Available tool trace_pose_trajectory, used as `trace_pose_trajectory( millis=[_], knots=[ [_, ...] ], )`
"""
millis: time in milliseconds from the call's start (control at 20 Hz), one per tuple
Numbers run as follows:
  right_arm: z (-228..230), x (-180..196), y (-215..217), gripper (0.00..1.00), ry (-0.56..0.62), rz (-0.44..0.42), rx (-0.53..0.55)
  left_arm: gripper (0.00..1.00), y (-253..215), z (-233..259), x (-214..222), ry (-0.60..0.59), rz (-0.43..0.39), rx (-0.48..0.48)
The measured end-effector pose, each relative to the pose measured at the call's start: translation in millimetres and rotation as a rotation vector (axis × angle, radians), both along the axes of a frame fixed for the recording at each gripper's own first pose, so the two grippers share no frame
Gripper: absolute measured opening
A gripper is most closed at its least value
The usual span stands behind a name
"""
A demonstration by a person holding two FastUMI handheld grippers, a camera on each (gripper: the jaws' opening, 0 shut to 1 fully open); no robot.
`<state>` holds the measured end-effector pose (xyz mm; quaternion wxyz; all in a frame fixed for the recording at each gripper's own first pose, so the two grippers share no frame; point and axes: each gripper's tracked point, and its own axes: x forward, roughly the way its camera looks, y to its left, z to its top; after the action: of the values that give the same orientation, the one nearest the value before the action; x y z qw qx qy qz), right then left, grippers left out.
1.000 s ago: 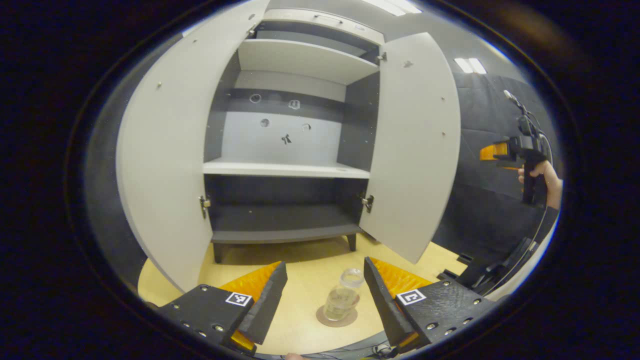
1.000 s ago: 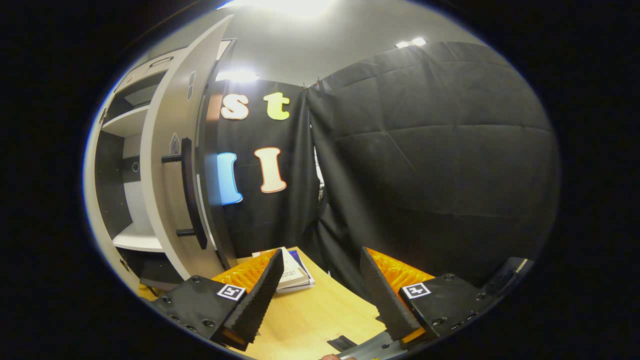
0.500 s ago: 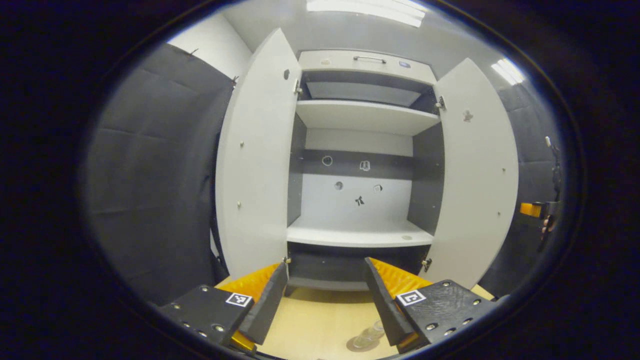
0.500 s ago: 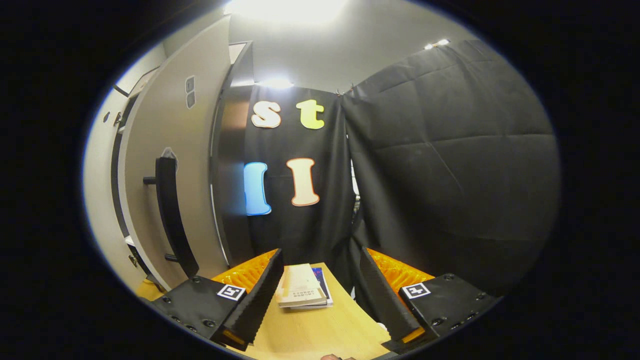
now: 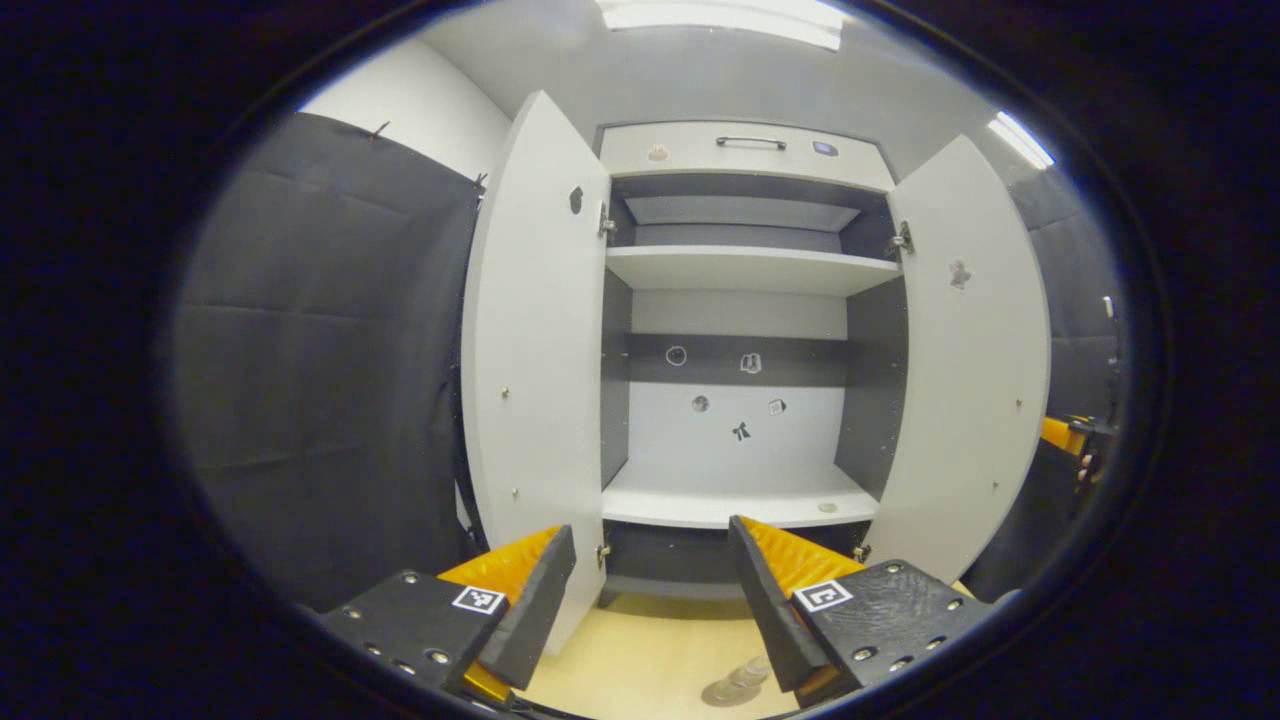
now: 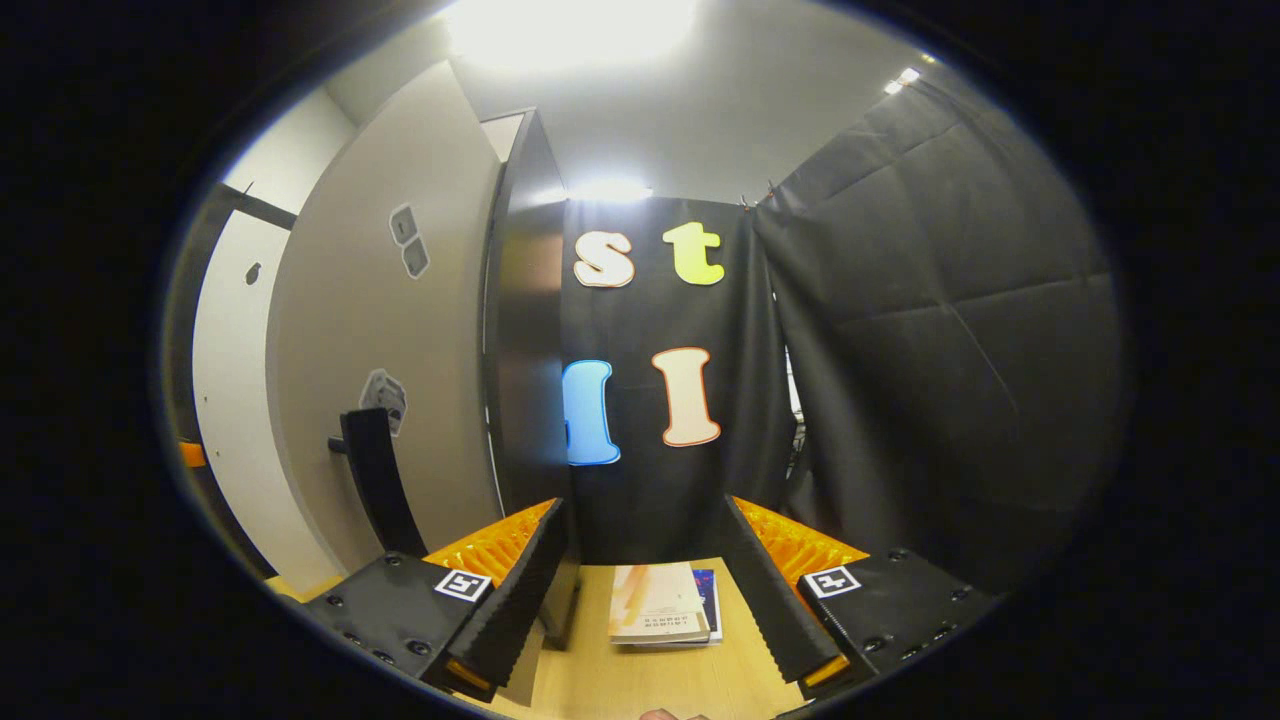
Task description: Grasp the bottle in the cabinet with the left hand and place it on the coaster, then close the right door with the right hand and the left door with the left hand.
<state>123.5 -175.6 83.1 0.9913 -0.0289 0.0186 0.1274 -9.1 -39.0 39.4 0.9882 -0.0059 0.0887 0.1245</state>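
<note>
Bottle (image 5: 748, 675) on coaster (image 5: 722, 692), cabinet doors open, left gripper (image 5: 650, 580) and right gripper (image 6: 645, 570) both agape, empty.

Black cloth (image 5: 330, 380) is hung along the booth's walls, under a grey ceiling (image 6: 700, 130) lit by bright lamps (image 6: 570, 25). A pale wooden table (image 6: 650, 680) is seen below, with stacked books (image 6: 660, 605) laid on it.
</note>
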Motion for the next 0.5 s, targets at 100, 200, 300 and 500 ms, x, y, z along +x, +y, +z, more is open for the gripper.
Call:
trace_pose_trajectory(
  millis=[100, 200, 300, 500],
  knots=[
    [3.0, 0.4, 10.2, 0.98, 0.015, 0.028, 0.002, 0.89, 1.7, 7.7, 2.3, 0.000, -0.012, 0.001],
    [5.2, -0.7, 20.4, 0.98, 0.026, 0.046, 0.004, 0.89, 3.8, 14.6, 3.7, -0.017, -0.014, 0.000],
    [7.5, -2.6, 30.4, 0.98, 0.032, 0.047, 0.014, 0.96, 3.0, 16.0, 5.4, -0.031, -0.042, 0.004],
    [2.0, -3.0, 45.4, 0.97, 0.033, 0.033, -0.005, 0.89, 8.6, 11.9, 5.2, -0.041, -0.080, -0.017]
  ],
)
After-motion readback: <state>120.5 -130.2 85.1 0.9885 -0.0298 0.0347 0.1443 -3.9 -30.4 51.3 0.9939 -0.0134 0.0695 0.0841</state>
